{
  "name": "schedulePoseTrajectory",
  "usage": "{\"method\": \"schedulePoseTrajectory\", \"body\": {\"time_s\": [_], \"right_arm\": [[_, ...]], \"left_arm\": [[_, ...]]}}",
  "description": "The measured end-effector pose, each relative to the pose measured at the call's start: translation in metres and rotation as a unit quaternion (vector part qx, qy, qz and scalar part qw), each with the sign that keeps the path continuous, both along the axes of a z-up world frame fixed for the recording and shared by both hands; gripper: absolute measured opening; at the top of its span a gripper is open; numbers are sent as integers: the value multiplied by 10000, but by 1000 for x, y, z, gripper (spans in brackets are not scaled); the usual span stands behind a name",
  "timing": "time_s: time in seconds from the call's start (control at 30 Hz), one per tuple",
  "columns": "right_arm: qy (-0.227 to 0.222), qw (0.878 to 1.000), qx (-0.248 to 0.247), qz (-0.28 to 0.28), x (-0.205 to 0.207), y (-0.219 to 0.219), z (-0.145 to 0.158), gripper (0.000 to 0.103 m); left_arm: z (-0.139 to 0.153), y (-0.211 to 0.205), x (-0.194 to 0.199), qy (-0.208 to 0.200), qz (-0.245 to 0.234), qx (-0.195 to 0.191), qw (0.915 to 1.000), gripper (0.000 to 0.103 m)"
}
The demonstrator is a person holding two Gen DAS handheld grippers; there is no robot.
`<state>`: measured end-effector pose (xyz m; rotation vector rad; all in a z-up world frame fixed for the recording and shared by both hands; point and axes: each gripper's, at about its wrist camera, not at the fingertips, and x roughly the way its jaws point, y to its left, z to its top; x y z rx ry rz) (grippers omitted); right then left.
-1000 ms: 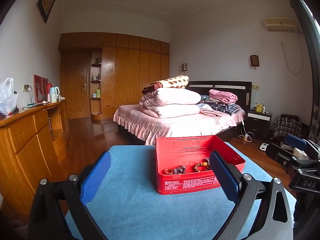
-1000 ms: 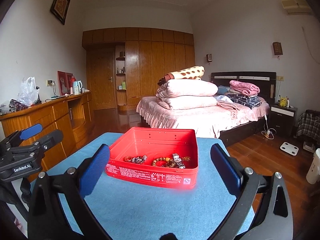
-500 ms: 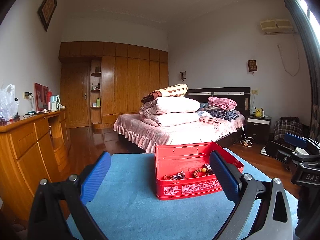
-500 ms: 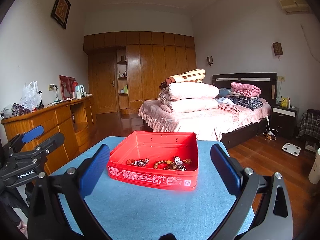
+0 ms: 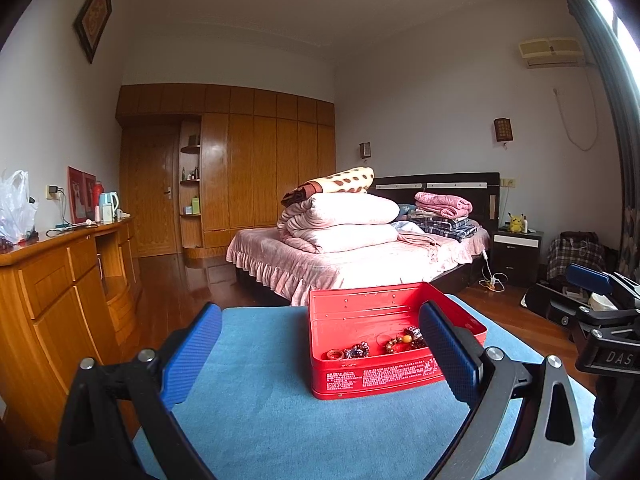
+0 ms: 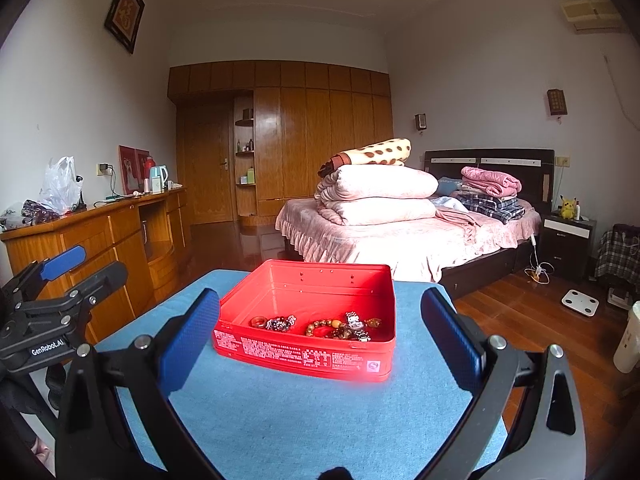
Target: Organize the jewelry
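Hovering low over a blue-carpeted table top (image 6: 280, 420), the right gripper (image 6: 320, 340) holds its blue-padded fingers (image 6: 188, 336) spread wide and grips nothing. The left gripper (image 5: 318, 354), seen from its own camera, is likewise released and empty-handed, its fingers (image 5: 192, 354) splayed to either side of the view; from the right wrist camera it shows again at the far left edge.

Just beyond both sets of fingertips, a lidless red tin box (image 6: 312, 356) sits on the blue surface, touched by neither tool. The jewelry lies in a loose row on the box floor along its near wall: an orange-brown ring (image 6: 258, 322) at the left, a dark beaded bracelet (image 6: 282, 323) beside it, an amber-toned beaded bracelet (image 6: 324, 326) near the middle, and a silver metal-link watch (image 6: 356, 326) toward the right, resting against further beads. The rest of the box floor is bare red metal.

Behind the table, dark polished wood flooring (image 6: 532, 312) runs to a bed (image 6: 404, 236) draped in pink, piled with folded quilts (image 6: 380, 196) and a spotted blanket (image 6: 372, 156). A wooden sideboard (image 6: 100, 236) lines the left wall, carrying a white plastic bag (image 6: 60, 184) and a pale blue kettle (image 6: 159, 176). A wall of wooden wardrobes (image 6: 320, 136) closes the far end of the bedroom, and a yellow plush toy (image 6: 568, 206) sits on the nightstand (image 6: 566, 240) at the right.
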<state>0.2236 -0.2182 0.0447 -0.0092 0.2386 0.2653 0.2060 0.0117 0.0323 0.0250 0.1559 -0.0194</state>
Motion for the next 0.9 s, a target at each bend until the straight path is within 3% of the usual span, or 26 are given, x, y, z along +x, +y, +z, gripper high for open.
{"method": "schedulePoseTrajectory", "body": {"time_s": [0.9], "right_arm": [[7, 10000, -48, 5, 0, 2, -1, 98]], "left_arm": [[0, 1, 1, -5, 8, 13, 10000, 97]]}}
